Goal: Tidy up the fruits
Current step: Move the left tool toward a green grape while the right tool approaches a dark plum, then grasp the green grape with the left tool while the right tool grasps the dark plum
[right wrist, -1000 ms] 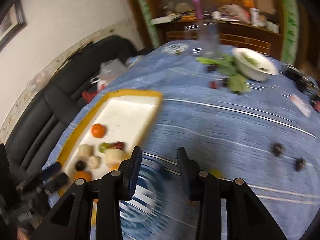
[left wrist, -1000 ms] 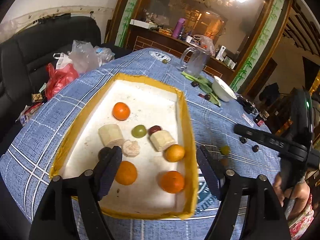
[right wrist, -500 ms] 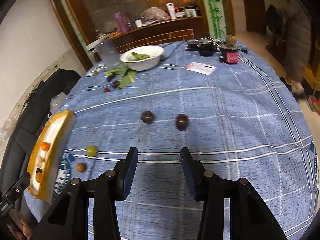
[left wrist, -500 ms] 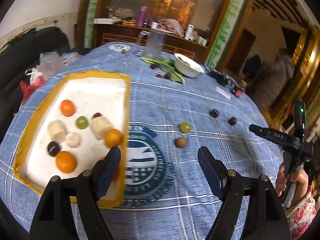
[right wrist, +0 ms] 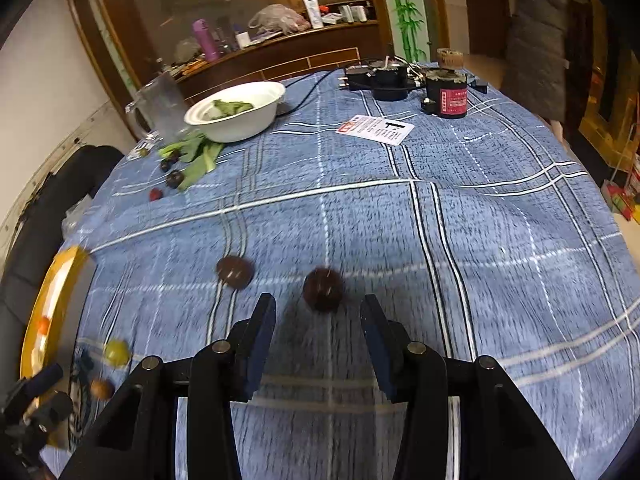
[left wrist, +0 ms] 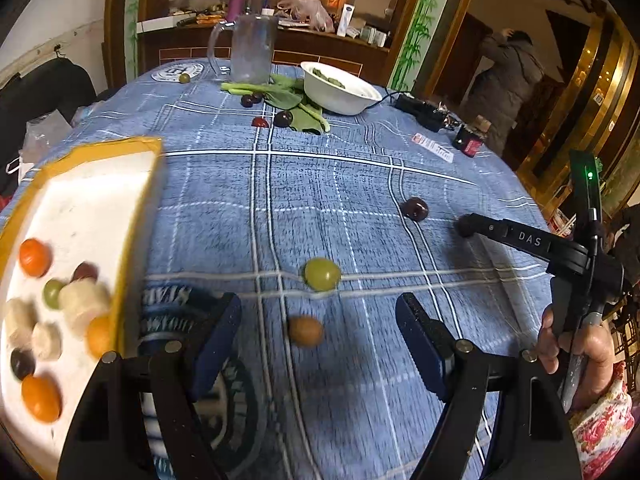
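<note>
A yellow-rimmed white tray (left wrist: 132,200) at the left holds several fruits, among them oranges (left wrist: 35,257) and a green grape (left wrist: 52,293). My left gripper (left wrist: 318,332) is open, its fingertips on either side of a brown fruit (left wrist: 305,331) on the blue tablecloth. A green grape (left wrist: 322,274) lies just beyond it. My right gripper (right wrist: 318,320) is open, with a dark round fruit (right wrist: 323,289) just ahead of its fingertips. A second dark fruit (right wrist: 235,272) lies to its left. The right gripper also shows in the left wrist view (left wrist: 466,226).
A white bowl (right wrist: 236,114) with greens, a glass jug (left wrist: 250,50), leafy greens (left wrist: 296,110) and small dark fruits (left wrist: 283,119) stand at the far side. A paper card (right wrist: 376,129), a red-labelled can (right wrist: 450,94) and black devices (right wrist: 380,76) lie far right.
Both views have swung right, away from the tray toward the loose fruits. The left gripper now brackets the brown fruit; the right gripper has closed in on the dark fruit. Both stay open.
</note>
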`<state>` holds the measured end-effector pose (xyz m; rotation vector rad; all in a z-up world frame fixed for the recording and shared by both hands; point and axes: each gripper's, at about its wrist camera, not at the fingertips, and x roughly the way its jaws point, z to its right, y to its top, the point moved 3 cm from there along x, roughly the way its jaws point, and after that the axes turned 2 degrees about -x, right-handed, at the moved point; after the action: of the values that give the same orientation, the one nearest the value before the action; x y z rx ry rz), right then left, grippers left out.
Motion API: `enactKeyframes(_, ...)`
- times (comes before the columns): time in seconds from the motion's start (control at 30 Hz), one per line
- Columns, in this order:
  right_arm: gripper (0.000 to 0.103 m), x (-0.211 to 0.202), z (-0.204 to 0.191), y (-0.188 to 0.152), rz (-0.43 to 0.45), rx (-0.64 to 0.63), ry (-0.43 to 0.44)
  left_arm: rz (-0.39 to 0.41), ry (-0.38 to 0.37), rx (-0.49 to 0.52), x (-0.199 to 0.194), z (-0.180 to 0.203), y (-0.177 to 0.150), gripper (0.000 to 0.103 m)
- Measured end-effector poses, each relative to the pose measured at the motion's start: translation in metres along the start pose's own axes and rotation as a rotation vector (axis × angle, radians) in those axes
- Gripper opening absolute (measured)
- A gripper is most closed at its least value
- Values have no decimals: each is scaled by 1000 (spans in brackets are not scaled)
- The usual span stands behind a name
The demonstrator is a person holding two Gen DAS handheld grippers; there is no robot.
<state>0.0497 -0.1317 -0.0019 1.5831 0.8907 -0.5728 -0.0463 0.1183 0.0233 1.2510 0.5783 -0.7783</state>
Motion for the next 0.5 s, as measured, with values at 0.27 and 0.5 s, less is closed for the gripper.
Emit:
enactKeyframes(0.27, 47, 26, 3, 9, -3, -13, -20, -16, -45, 76, 35, 13, 9, 78)
enactKeyframes(0.5, 47, 32, -9, 8, 7, -112, -62, -30, -101, 111, 49, 10, 4, 49)
